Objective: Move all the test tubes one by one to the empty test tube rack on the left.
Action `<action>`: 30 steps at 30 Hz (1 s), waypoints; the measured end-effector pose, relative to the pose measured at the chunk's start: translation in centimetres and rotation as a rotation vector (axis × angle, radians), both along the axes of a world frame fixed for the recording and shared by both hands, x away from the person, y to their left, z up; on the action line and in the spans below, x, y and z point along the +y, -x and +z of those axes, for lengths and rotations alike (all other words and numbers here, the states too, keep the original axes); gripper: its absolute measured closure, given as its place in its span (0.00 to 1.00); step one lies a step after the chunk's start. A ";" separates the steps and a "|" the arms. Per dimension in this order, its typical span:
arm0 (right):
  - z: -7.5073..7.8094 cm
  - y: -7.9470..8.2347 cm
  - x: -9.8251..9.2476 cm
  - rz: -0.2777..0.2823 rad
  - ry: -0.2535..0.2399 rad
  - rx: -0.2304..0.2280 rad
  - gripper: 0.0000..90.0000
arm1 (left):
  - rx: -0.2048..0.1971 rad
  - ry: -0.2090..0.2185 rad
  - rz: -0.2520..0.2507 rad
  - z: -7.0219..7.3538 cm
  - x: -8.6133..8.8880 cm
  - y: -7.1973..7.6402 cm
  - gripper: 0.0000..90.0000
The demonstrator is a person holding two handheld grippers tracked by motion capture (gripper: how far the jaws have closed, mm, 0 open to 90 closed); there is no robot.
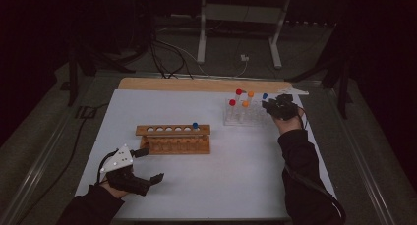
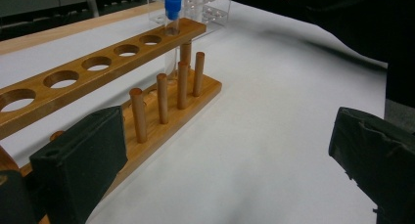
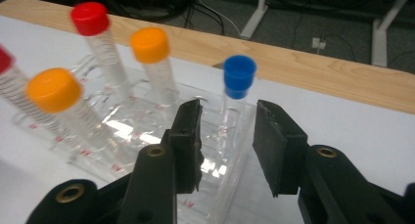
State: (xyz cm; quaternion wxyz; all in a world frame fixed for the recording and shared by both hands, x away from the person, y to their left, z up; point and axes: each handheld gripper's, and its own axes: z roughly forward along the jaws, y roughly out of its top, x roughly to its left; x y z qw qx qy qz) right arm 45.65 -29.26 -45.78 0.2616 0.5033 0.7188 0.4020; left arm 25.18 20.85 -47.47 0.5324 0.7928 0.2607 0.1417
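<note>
1. Nearest me, my left claw (image 1: 147,167) rests low on the white tabletop (image 1: 236,161), jaws wide with nothing between them, just in front of the wooden rack (image 1: 173,138).
2. That wooden rack already carries one blue-capped tube (image 2: 172,13) in its end hole; the other holes stand free.
3. Farther off, my right claw (image 3: 226,145) is at the clear rack (image 3: 147,131), jaws narrowed either side of the blue-capped tube standing there (image 3: 238,87). The pads look just shy of the tube; I cannot tell whether they press on it yet.
4. So I judge the step in hand is picking this blue tube out of the clear rack, likely to go to the wooden one.
5. Next I need to finish closing below the cap, then lift straight up so the tube clears its slot without knocking the orange-capped tube (image 3: 154,62) and the red-capped tube (image 3: 98,43) beside it.
</note>
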 end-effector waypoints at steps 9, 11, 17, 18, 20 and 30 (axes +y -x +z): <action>-0.8 -1.5 0.5 -0.015 -0.007 0.015 0.75 | -0.001 0.005 0.000 0.1 0.2 -0.1 0.02; -0.8 -1.7 0.8 -0.015 -0.002 0.012 0.78 | -0.001 0.008 0.001 0.1 0.3 -0.1 0.02; -1.0 -1.9 1.2 -0.021 0.012 0.010 0.85 | 0.005 0.006 -0.002 0.0 0.3 -0.2 0.02; -1.0 -1.9 1.2 -0.021 0.012 0.010 0.85 | 0.004 0.004 -0.001 0.0 0.3 -0.2 0.02; -0.9 -2.0 1.1 -0.022 0.010 0.013 0.85 | 0.007 0.006 -0.003 0.0 0.3 -0.2 0.02; 1.6 -1.3 0.7 -0.011 0.014 -0.035 0.85 | 0.015 0.011 -0.003 0.1 0.3 -0.3 0.02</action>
